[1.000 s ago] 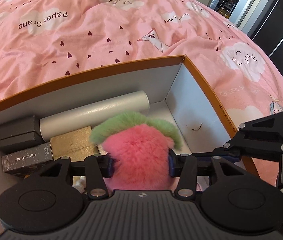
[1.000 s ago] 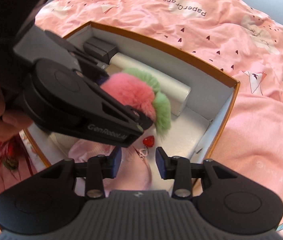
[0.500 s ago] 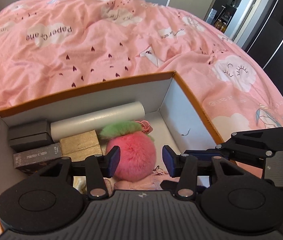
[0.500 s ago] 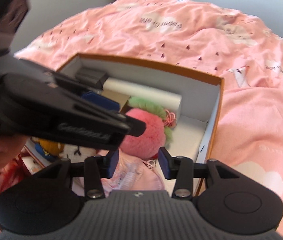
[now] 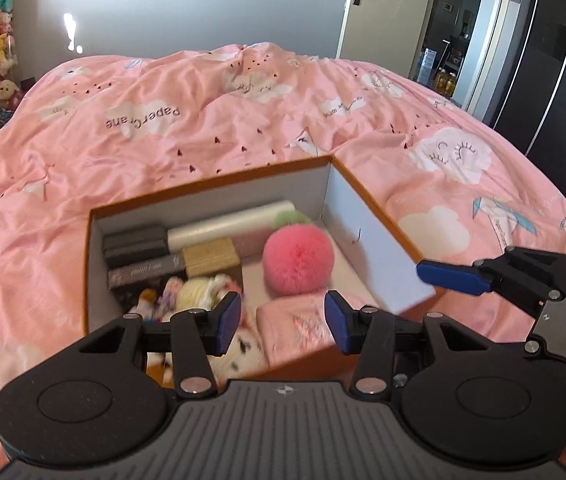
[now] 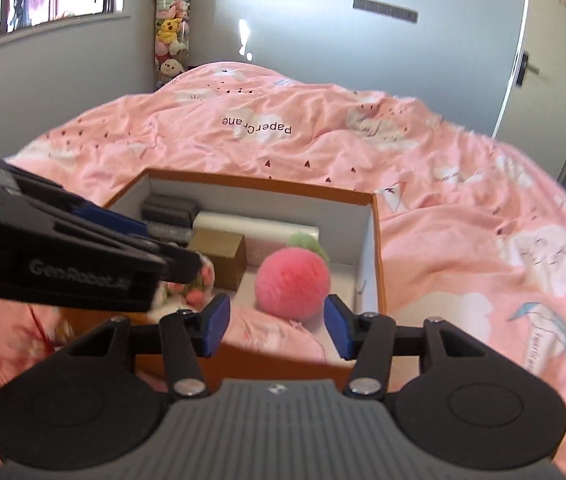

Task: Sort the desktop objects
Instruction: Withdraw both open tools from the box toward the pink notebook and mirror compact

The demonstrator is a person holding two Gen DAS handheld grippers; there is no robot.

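Fur, dense and coral pink, covers a round strawberry plush (image 5: 298, 264) topped with a pale green leaf tuft, lying inside an open cardboard box (image 5: 375, 240) with orange outer walls and a white lining, set on a bed under a pink quilt (image 5: 203, 132) printed with clouds, tiny hearts and paper cranes. Reading the box from left to right in the left wrist view: two dark flat cases (image 5: 135, 242) stacked against the far left corner, a speckled dark carton (image 5: 145, 272) in front of them, a white glossy roll (image 5: 223, 226) lying along the back wall, a gold textured block (image 5: 211, 258) just before it, then the plush near the right wall. Nearer the camera sit blurred small soft toys (image 5: 199, 296) on the left and a folded pink cloth item (image 5: 303, 328) on the right. The left gripper (image 5: 282, 322) hovers above the near edge of the box, its blue-padded jaws set apart with nothing between them. The right gripper (image 6: 274, 326), seen from its own camera, also hangs over the near edge, jaws opening and pressing on nothing, the plush lying beyond them in the box. One of the right gripper's blue fingertips (image 5: 449, 277) reaches in beside the box's right wall. A tall clear tube of stuffed animals (image 6: 171, 28) stands in the far corner.
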